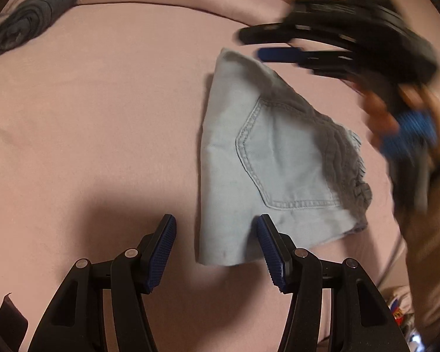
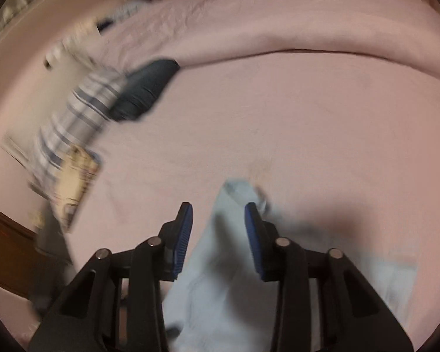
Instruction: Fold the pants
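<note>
Folded pale-blue denim shorts [image 1: 267,158] flat on pink bedsheet [image 1: 102,117], nothing gripped.
Left gripper [image 1: 215,248] and blurred right gripper [image 2: 218,234] both gaping wide; could snag frayed hem, undoing fold.

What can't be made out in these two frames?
- Right wrist view: light denim shorts smeared by motion blur, partly behind the right gripper; fold state unreadable.
- Right wrist view: striped fabric at left, blurred.
- Left wrist view: dark garment warped near the fisheye rim; type unclear.
</note>
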The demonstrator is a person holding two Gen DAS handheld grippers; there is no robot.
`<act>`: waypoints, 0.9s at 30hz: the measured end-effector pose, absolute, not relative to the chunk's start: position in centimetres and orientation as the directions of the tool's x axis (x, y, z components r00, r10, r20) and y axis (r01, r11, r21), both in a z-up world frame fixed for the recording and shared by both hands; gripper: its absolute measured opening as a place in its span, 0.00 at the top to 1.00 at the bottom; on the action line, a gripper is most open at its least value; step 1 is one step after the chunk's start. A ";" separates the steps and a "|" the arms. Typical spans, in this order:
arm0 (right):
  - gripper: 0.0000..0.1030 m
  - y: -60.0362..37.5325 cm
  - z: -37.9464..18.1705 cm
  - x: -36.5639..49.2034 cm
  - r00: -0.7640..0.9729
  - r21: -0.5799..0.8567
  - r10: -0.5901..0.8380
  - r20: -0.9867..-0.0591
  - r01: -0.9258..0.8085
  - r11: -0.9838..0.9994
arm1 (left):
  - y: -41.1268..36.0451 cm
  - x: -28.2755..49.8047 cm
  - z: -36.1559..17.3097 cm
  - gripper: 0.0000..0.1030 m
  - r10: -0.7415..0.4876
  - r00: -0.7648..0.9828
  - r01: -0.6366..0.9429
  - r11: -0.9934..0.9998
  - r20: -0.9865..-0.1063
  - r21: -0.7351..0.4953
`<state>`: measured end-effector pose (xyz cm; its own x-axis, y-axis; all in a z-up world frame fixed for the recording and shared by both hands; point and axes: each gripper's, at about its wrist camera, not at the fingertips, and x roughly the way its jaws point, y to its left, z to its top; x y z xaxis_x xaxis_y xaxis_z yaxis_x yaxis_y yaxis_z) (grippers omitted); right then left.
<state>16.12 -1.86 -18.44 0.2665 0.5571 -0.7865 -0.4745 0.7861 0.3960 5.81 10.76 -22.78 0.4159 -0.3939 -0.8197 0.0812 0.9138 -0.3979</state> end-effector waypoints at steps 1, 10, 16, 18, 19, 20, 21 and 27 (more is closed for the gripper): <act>0.63 -1.4 -19.0 17.3 0.229 0.405 0.548 -0.805 -0.463 0.789 | 10.9 5.7 -22.8 0.46 -0.404 0.414 0.083 0.909 -0.815 -0.409; 0.91 0.7 -22.3 21.0 0.033 0.417 0.470 -0.882 -0.408 0.812 | 11.9 4.5 -23.5 0.69 -0.470 0.412 0.128 0.878 -0.780 -0.461; 0.99 1.4 -24.1 22.9 0.057 0.364 0.415 -0.908 -0.382 0.850 | 11.4 3.7 -23.6 0.69 -0.461 0.411 0.115 0.882 -0.787 -0.457; 0.96 1.6 -23.7 22.8 0.086 0.328 0.393 -0.915 -0.409 0.852 | 11.9 3.3 -23.4 0.69 -0.469 0.405 0.109 0.877 -0.785 -0.467; 0.95 1.0 -22.7 22.9 0.125 0.338 0.415 -0.901 -0.398 0.853 | 12.0 3.0 -23.4 0.69 -0.471 0.400 0.108 0.876 -0.786 -0.470; 0.94 0.5 -21.9 23.0 0.148 0.352 0.435 -0.888 -0.391 0.851 | 12.1 2.7 -23.2 0.69 -0.471 0.399 0.108 0.876 -0.787 -0.469; 0.94 -0.3 -20.5 22.9 0.183 0.362 0.457 -0.870 -0.391 0.846 | 12.1 2.5 -23.2 0.69 -0.469 0.397 0.109 0.877 -0.788 -0.467; 0.62 -0.3 -18.4 20.3 0.145 0.284 0.404 -0.903 -0.503 0.816 | 11.4 3.1 -23.7 0.69 -0.454 0.390 0.105 0.886 -0.801 -0.451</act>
<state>20.34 -0.35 -18.39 0.1453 0.4042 -0.9031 -0.5034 0.8160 0.2842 3.14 11.39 -23.66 0.3900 -0.4543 -0.8009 0.1050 0.8861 -0.4514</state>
